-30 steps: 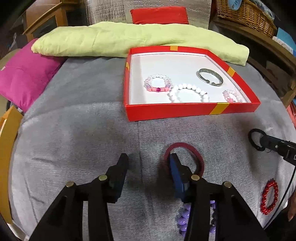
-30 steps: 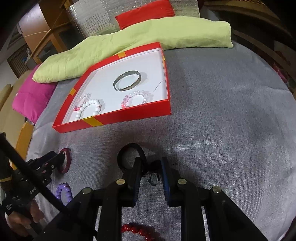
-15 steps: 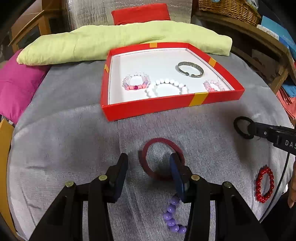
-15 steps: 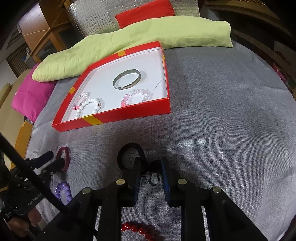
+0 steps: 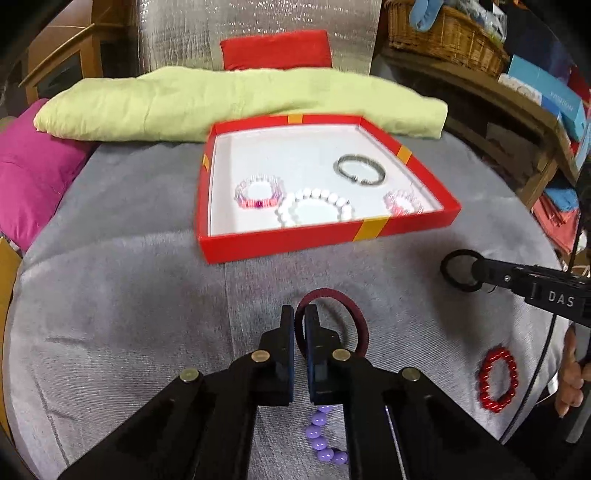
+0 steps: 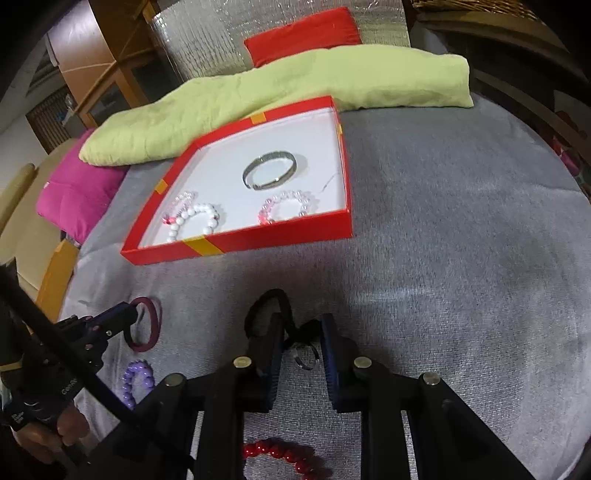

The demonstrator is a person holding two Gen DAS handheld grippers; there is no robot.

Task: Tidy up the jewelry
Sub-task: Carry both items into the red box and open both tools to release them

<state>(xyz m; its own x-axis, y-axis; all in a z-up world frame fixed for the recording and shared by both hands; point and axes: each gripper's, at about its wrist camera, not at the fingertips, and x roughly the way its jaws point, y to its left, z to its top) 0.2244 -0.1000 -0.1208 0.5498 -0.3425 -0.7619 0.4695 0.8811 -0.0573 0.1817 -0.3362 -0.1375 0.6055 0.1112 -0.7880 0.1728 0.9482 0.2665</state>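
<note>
My left gripper (image 5: 299, 317) is shut on the near-left rim of a maroon bangle (image 5: 354, 314) on the grey cloth; it also shows in the right wrist view (image 6: 151, 325). My right gripper (image 6: 301, 325) has its jaws part open around a black ring bracelet (image 6: 271, 299) and a small metal ring (image 6: 304, 356). The black bracelet (image 5: 460, 269) sits at that gripper's tip in the left wrist view. The red box (image 5: 288, 240) holds a silver bangle (image 5: 360, 170), a white bead bracelet (image 5: 314, 206) and two pink bead bracelets.
A red bead bracelet (image 5: 496, 378) lies at the right. A purple bead bracelet (image 5: 323, 441) lies under my left gripper. A green pillow (image 5: 221, 103), a magenta cushion (image 5: 29, 173) and a red cushion (image 5: 275, 50) lie behind the box. A wicker basket (image 5: 443, 33) stands back right.
My left gripper has closed from wide open onto the maroon bangle's rim. The right gripper has stayed in place around the black bracelet.
</note>
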